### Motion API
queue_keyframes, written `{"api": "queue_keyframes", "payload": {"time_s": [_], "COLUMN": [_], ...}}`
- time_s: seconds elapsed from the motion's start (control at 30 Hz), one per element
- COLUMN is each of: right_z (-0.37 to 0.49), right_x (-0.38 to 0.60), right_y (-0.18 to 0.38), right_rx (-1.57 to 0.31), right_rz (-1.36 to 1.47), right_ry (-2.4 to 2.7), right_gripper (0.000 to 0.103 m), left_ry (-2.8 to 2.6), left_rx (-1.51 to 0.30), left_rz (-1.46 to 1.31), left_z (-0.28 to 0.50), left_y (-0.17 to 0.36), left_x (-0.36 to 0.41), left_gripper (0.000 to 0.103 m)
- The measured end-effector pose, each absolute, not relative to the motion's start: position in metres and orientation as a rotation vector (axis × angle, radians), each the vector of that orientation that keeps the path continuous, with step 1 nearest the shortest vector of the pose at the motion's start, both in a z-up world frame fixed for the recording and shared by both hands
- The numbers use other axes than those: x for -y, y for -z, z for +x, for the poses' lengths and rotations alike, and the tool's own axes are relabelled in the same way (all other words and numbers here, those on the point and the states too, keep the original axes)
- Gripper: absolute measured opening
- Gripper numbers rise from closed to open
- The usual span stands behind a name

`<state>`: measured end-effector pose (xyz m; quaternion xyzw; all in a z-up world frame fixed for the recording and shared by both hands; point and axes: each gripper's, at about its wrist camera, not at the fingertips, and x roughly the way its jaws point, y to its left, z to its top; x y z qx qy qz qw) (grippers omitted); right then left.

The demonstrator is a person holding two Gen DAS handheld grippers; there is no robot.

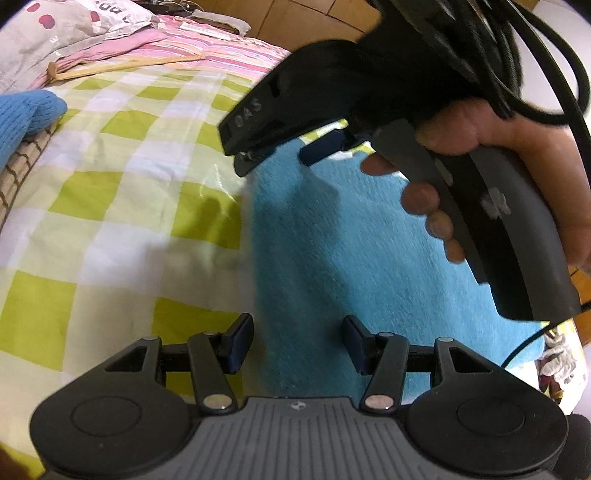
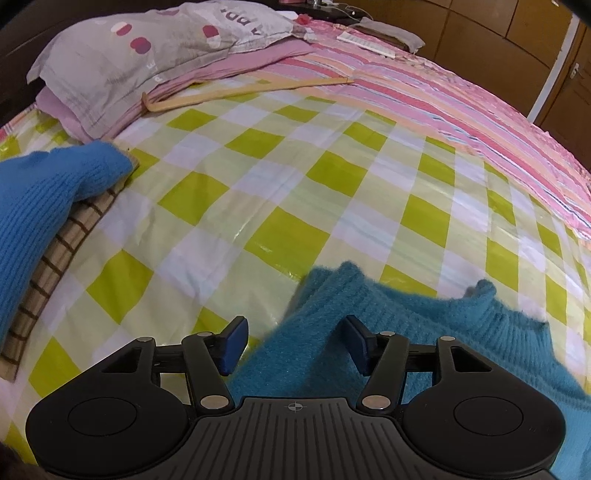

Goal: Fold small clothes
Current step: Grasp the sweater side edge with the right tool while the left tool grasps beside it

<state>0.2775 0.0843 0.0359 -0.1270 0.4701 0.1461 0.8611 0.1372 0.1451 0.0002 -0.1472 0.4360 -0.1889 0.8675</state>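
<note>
A fluffy teal sweater lies flat on the green-and-white checked bed cover. My left gripper hovers over its left edge, jaws apart, with nothing pinched between the pads. Further up the sweater a hand holds my right gripper, pointing down at the cloth. In the right wrist view the right gripper stands open over the teal sweater. The sweater's edge runs under the gap and its ribbed collar lies to the right.
At the left, a blue ribbed knit rests on a brown checked folded garment. At the head of the bed are a grey pillow, a wooden hanger and a pink striped sheet. Behind stand wooden cupboard doors.
</note>
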Motion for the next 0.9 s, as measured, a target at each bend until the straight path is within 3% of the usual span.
{"api": "queue_keyframes", "payload": {"time_s": [0.9], "right_z": [0.287], "right_x": [-0.111], "right_y": [0.002], "right_rx": [-1.015], "right_rz": [-0.553], "right_ry": [-0.29], "right_gripper": [0.078], "left_ry": [0.422], "left_rx": [-0.928], "left_rz": [-0.296], "left_z": [0.143], "left_y": [0.009], "left_x": [-0.141], "left_gripper": [0.06]}}
